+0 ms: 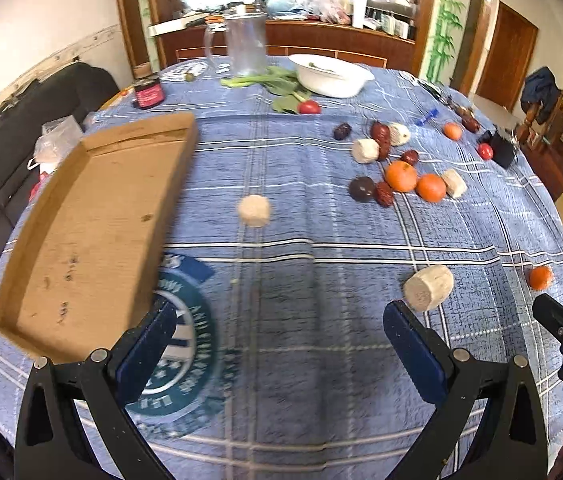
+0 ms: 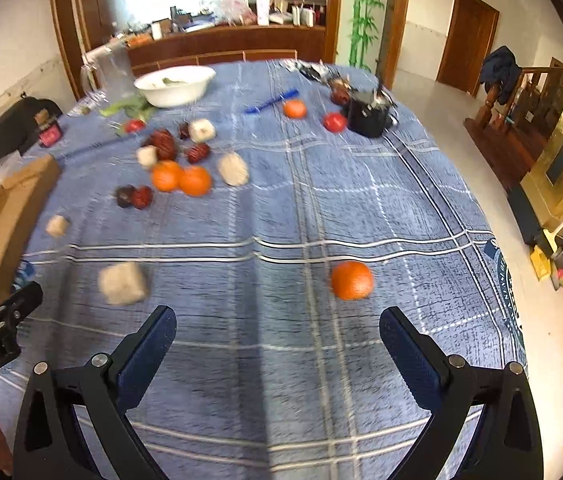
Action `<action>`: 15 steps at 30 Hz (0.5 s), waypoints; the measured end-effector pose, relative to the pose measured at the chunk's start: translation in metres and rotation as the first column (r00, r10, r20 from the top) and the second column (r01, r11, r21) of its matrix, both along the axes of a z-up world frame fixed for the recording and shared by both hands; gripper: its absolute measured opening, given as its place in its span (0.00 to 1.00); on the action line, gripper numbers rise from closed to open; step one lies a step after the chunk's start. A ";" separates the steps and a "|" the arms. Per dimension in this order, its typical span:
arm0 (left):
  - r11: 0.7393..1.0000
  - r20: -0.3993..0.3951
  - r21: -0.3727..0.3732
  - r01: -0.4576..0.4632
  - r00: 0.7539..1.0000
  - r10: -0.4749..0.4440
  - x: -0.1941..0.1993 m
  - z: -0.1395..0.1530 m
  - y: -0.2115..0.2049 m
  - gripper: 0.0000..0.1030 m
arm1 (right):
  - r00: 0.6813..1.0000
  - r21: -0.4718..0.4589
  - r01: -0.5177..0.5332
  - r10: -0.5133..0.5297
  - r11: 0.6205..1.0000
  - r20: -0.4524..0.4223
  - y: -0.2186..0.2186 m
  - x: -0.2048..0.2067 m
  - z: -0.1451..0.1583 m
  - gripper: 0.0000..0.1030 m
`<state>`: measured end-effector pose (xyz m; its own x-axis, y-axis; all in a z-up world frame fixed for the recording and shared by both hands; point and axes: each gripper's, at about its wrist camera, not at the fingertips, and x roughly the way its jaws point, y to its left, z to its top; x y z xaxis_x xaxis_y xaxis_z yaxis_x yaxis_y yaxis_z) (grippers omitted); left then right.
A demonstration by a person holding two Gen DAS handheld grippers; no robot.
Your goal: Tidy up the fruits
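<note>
A shallow cardboard tray [image 1: 93,236] lies on the left of the blue plaid tablecloth [image 1: 301,280], with nothing in it. Oranges [image 1: 401,176], dark red dates [image 1: 380,136] and pale cut chunks [image 1: 365,151] are scattered at the right middle. One pale chunk [image 1: 254,211] sits alone mid-table; another [image 1: 428,289] lies just beyond my left gripper [image 1: 281,320], which is open and holds nothing. In the right wrist view my right gripper [image 2: 277,320] is open over bare cloth, with a single orange [image 2: 352,280] just ahead to its right and a pale chunk [image 2: 122,283] ahead to its left.
A white bowl [image 1: 331,74], a clear jug [image 1: 245,44], leafy greens [image 1: 277,80] and a red jar [image 1: 148,93] stand at the far side. A black cup [image 2: 369,114], a blue pen [image 2: 271,101] and tomatoes [image 2: 334,122] sit far right. A dark sofa [image 1: 21,152] borders the left.
</note>
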<state>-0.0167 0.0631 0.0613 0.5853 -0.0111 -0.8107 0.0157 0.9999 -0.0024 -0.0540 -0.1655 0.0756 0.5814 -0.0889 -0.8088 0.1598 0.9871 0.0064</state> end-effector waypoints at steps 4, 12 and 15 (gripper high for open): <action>1.000 0.055 0.007 -0.004 0.998 0.004 -0.014 0.007 0.009 1.00 | 1.000 0.011 -0.015 0.015 1.000 -0.001 0.017 -0.006 0.006 0.99; 1.000 0.087 -0.008 0.008 0.996 -0.008 -0.019 0.011 0.018 1.00 | 0.999 -0.035 -0.013 0.015 0.999 0.036 0.034 -0.021 0.012 0.99; 1.000 0.091 -0.007 0.018 0.996 -0.017 -0.020 0.011 0.016 1.00 | 0.998 -0.060 -0.014 0.018 0.998 0.055 0.037 -0.025 0.016 0.99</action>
